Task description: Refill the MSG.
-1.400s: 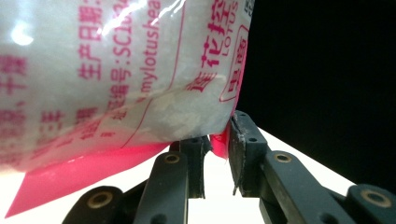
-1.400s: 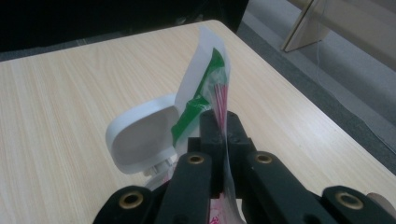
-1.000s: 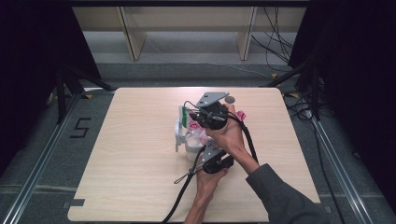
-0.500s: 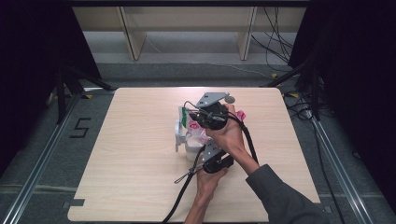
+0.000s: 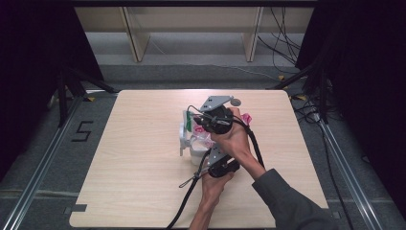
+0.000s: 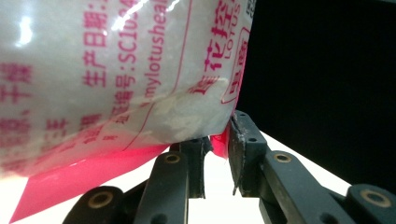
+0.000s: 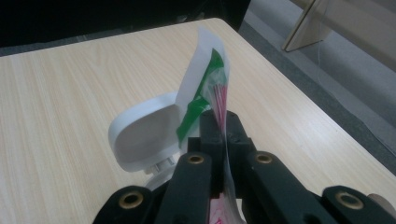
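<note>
The right hand-held gripper (image 7: 219, 135) is clenched on the top edge of a clear plastic bag (image 7: 219, 100) printed in pink; the thin film runs up between its two black jaws, which stand pressed together. At about 11 o'clock from those jaws in the right gripper view, a white hinged lid (image 7: 142, 135) stands open, with a white and green flap just above it.

The left hand-held gripper (image 6: 219, 156) grasps a lower corner of the same bag (image 6: 116, 79), the pink sealed edge pinched between its jaws. The bag is filled with white powder and hangs off to 10 o'clock in the left gripper view.

In the high view the bag (image 5: 203, 140) sits near the middle of the tabletop (image 5: 139, 191), between the right hand-held gripper (image 5: 198, 122) at 12 o'clock and the left hand-held gripper (image 5: 210, 160) at 6 o'clock. A white container (image 5: 183, 136) is just beside the bag at 9 o'clock.
</note>
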`<state>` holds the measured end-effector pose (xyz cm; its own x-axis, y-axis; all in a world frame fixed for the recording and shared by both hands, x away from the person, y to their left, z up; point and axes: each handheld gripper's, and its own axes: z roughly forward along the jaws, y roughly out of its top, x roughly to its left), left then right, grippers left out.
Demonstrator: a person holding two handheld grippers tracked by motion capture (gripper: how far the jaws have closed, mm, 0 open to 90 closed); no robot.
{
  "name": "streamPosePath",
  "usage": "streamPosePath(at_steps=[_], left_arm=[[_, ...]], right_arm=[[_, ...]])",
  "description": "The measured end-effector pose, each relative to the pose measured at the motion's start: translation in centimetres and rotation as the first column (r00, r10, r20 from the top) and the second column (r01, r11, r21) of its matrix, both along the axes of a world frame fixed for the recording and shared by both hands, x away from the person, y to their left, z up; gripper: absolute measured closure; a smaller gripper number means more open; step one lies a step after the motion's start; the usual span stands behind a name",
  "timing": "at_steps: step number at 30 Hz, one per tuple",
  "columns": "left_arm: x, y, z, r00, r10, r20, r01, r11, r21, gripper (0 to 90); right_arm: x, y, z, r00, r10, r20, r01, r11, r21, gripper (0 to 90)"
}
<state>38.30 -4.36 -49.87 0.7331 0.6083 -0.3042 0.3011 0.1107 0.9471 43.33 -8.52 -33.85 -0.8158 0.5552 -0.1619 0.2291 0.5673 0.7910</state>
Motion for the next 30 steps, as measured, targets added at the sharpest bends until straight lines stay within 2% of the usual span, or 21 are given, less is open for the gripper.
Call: streamPosePath(at_steps=[3,4,5,6,7,8,12,14,16,17,18,19,21,22,24,25,27,28,30], left_arm=[[-0.04,0.02,0.05,1.0,0.001,0.0,-0.001,1.0,0.001,76.5],[-0.06,-0.01,0.03,1.0,0.002,0.0,-0.002,1.0,0.001,76.5],[-0.06,-0.01,0.03,1.0,0.004,0.001,-0.004,1.0,0.0,76.5],[-0.06,0.04,0.07,1.0,0.005,0.003,-0.005,1.0,0.003,76.5],[-0.06,0.08,0.1,1.0,0.004,0.004,-0.004,1.0,0.004,76.5],[-0.05,0.07,0.09,1.0,0.002,0.002,-0.002,1.0,0.004,76.5],[-0.05,0.05,0.08,1.0,0.003,0.003,-0.003,1.0,0.003,76.5],[-0.13,0.15,0.19,1.0,0.007,-0.003,-0.007,0.9998,0.02,76.5],[-0.12,0.1,0.18,1.0,0.005,-0.004,-0.005,0.9998,0.017,76.5],[-0.05,0.03,0.13,1.0,0.002,0.004,-0.002,1.0,0.004,76.5],[-0.06,0.05,0.18,1.0,0.002,0.004,-0.002,1.0,0.003,76.5],[-0.14,0.12,0.28,1.0,0.008,-0.004,-0.008,0.9998,0.018,76.5],[-0.12,-0.01,0.25,1.0,0.004,-0.005,-0.004,0.9999,0.013,76.5],[-0.11,-0.04,0.23,1.0,0.005,-0.002,-0.005,0.9999,0.009,76.5],[-0.01,-0.01,0.25,1.0,0.0,0.007,0.0,1.0,-0.004,76.6],[-0.08,0.08,0.31,1.0,0.002,-0.003,-0.002,0.9999,0.011,76.6],[0.0,0.0,0.19,1.0,-0.005,0.0,0.005,1.0,-0.002,76.6],[-0.01,0.01,0.2,1.0,-0.003,0.0,0.003,1.0,-0.002,76.6],[-0.1,0.13,0.32,1.0,0.006,-0.004,-0.006,0.9999,0.015,76.6]], right_arm=[[0.14,-0.09,0.05,0.9999,0.0,0.012,0.0,0.9999,0.016,90.0],[0.26,-0.03,-0.02,0.9998,0.006,0.02,-0.006,1.0,-0.004,90.0],[0.07,0.09,-0.05,1.0,-0.006,0.001,0.006,1.0,-0.001,90.0],[0.22,0.01,0.02,0.9999,0.005,0.015,-0.005,1.0,0.001,90.0],[0.14,-0.06,0.1,1.0,-0.007,-0.003,0.007,0.9999,0.015,90.0],[0.27,-0.13,0.08,0.9999,-0.005,0.011,0.005,0.9998,0.018,90.0],[0.37,-0.12,0.06,0.9999,0.001,0.015,-0.001,1.0,0.008,90.0],[0.33,-0.21,0.12,0.9999,-0.011,0.004,0.01,0.9996,0.026,90.0],[0.22,-0.19,0.18,0.9998,-0.016,-0.016,0.016,0.9997,0.019,90.0],[0.31,-0.19,0.17,1.0,-0.007,0.0,0.007,0.9999,0.012,90.0],[0.29,-0.18,0.18,1.0,-0.009,-0.004,0.009,0.9998,0.02,90.0],[0.46,-0.28,0.23,0.9998,0.001,0.018,-0.001,0.9998,0.02,90.0],[0.25,-0.18,0.18,0.9998,-0.012,-0.018,0.012,0.9998,0.017,90.0],[0.32,-0.16,0.14,1.0,0.0,-0.004,0.0,1.0,0.005,90.0],[0.28,-0.18,0.19,0.9999,-0.01,-0.004,0.01,0.9996,0.025,90.0],[0.44,-0.19,0.16,0.9999,-0.002,0.013,0.002,0.9997,0.024,90.0],[0.33,-0.08,0.08,1.0,-0.003,0.0,0.003,1.0,0.009,90.0],[0.36,-0.02,0.04,0.9999,-0.005,0.013,0.005,1.0,0.006,90.0],[0.31,-0.08,0.12,0.9999,-0.011,0.005,0.011,0.9998,0.018,90.0]])
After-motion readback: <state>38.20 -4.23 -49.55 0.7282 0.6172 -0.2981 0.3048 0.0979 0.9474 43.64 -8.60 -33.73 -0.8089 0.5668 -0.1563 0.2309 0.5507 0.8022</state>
